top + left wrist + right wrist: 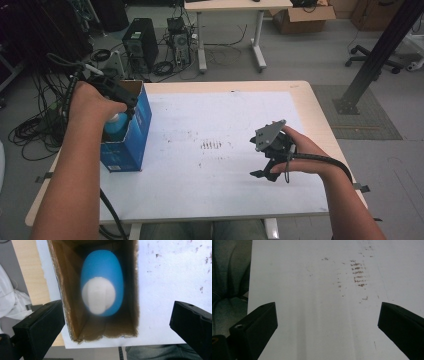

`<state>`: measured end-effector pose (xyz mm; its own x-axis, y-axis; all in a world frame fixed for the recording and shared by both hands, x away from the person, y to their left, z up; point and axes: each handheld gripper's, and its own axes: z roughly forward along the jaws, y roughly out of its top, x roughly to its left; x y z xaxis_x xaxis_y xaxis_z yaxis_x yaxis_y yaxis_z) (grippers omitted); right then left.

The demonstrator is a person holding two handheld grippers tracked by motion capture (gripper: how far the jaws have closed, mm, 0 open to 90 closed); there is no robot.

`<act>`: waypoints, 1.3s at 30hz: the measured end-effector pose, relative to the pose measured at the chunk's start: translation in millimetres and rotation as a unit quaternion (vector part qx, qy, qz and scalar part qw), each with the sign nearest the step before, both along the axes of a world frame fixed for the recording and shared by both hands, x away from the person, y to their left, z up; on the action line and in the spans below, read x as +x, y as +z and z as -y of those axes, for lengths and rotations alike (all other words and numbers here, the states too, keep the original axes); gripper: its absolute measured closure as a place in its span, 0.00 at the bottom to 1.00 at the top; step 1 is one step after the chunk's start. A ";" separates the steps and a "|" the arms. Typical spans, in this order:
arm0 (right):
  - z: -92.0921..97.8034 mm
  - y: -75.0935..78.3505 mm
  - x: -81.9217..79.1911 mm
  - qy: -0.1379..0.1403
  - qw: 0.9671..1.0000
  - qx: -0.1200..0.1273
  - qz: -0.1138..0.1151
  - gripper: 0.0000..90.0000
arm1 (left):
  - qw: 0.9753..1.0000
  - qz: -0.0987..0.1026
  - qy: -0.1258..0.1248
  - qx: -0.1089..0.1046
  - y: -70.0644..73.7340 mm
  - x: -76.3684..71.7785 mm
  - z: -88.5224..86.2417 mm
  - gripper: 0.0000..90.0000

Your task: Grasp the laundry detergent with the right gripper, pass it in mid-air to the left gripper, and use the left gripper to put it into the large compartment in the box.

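Two hand-held grippers, both spread wide — left (117, 322) above one blue box (131, 131) holding one blue bottle (102, 282), right (325, 322) over paper (312, 302)

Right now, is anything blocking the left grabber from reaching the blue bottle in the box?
Nothing visible does. The left gripper hangs open above the open box, and the blue bottle stands inside, white cap up.

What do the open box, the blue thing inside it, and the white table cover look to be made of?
Box: corrugated cardboard, judging by its raw brown inner walls and frayed rim; the outside is printed glossy blue.
Blue bottle with a white cap: probably smooth plastic, but blurred.
White sheet: matte, perhaps paper or thin board, scuffed with brownish marks.
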<state>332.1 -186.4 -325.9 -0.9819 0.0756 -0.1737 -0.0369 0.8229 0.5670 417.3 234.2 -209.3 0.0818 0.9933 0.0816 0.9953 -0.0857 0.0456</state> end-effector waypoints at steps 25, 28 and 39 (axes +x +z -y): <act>6.1 33.0 4.5 -0.004 0.999 -0.037 0.023 0.03 | 0.976 0.024 -0.218 -0.012 44.6 -21.8 99.0 0.00; 4.5 38.3 4.8 -0.004 0.998 -0.053 0.026 0.03 | 0.970 0.022 -0.242 -0.015 43.9 -26.4 109.6 0.00; 0.0 46.2 1.9 0.003 0.995 -0.094 0.028 0.03 | 0.946 -0.006 -0.323 -0.023 33.6 -42.1 131.8 0.00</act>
<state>334.0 -186.4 -279.7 -0.9707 0.0311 -0.2384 -0.0688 0.9142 0.3993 375.3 102.5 -175.7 0.6736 0.7382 0.0352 0.7365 -0.6745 0.0520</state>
